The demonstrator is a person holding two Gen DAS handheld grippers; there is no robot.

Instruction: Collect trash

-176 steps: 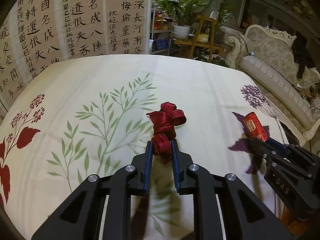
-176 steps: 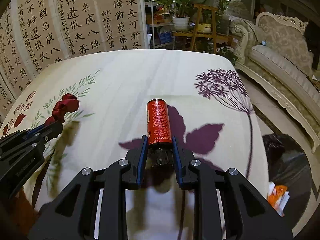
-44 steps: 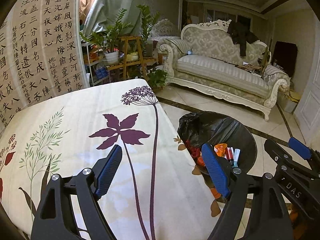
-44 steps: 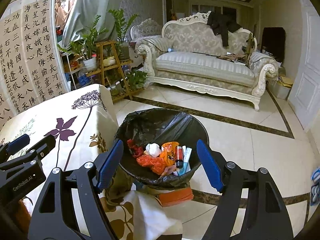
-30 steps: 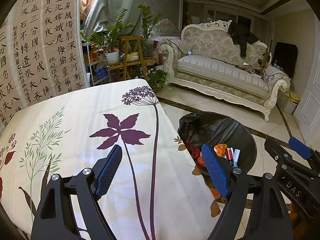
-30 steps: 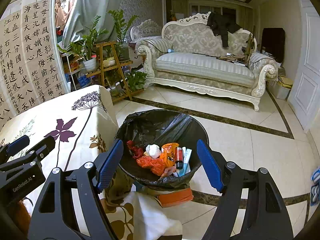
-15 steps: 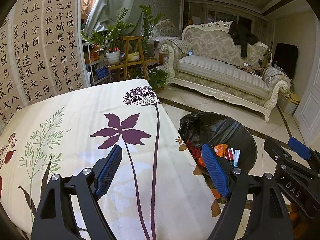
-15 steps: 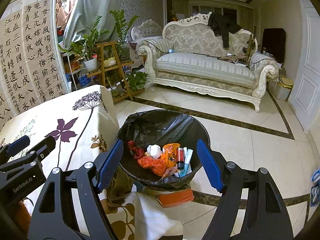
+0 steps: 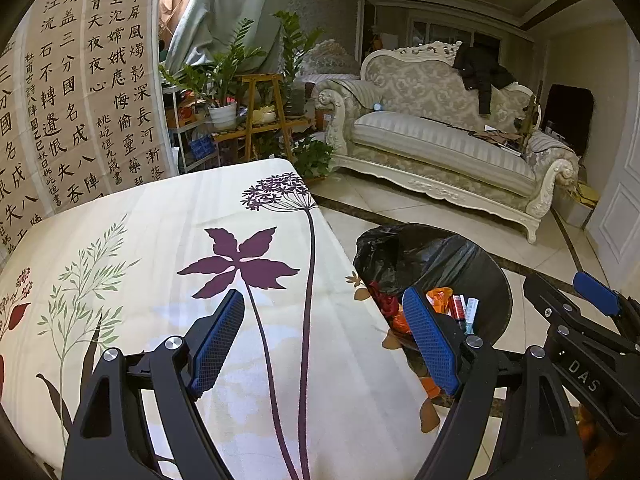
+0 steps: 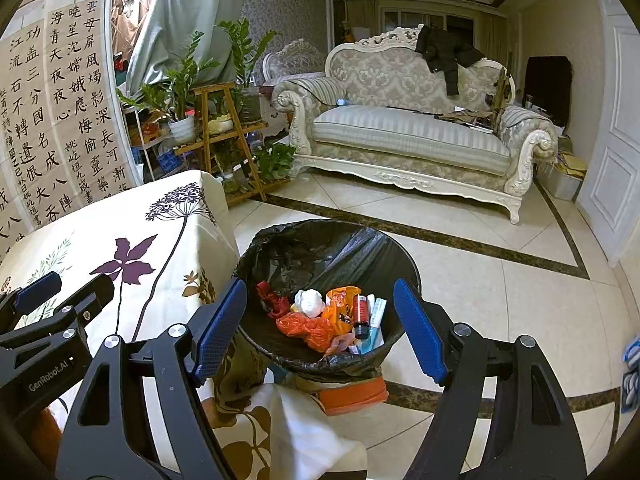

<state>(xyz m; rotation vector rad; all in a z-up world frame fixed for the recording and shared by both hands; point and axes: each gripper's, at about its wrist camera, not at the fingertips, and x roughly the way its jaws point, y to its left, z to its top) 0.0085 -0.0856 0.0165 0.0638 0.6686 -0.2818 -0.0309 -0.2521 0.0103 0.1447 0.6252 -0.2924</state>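
A bin lined with a black bag [image 10: 344, 240] stands on the floor beside the table; the same bin [image 9: 460, 252] shows at the table's right edge in the left wrist view. Inside lie the dark red ribbon [image 10: 270, 300], the small red bottle [image 10: 361, 314], a white wad, orange wrappers and a pale tube. My right gripper [image 10: 320, 320] hangs open above the bin, nothing between its blue pads. My left gripper [image 9: 326, 334] is open over the table's right edge, empty. Each gripper shows at the side of the other's view.
The table carries a cream cloth [image 9: 160, 248] printed with purple and green plants. An ornate pale sofa [image 10: 408, 136] stands across the tiled floor [image 10: 500, 300]. Potted plants on a wooden stand [image 10: 216, 120] and a calligraphy screen [image 9: 60, 112] sit behind the table. An orange bin base [image 10: 352, 394] shows under the bag.
Several seconds ago my left gripper held the red ribbon and my right the red bottle over the table. Both now lie in the bin, and over the last second nothing has moved.
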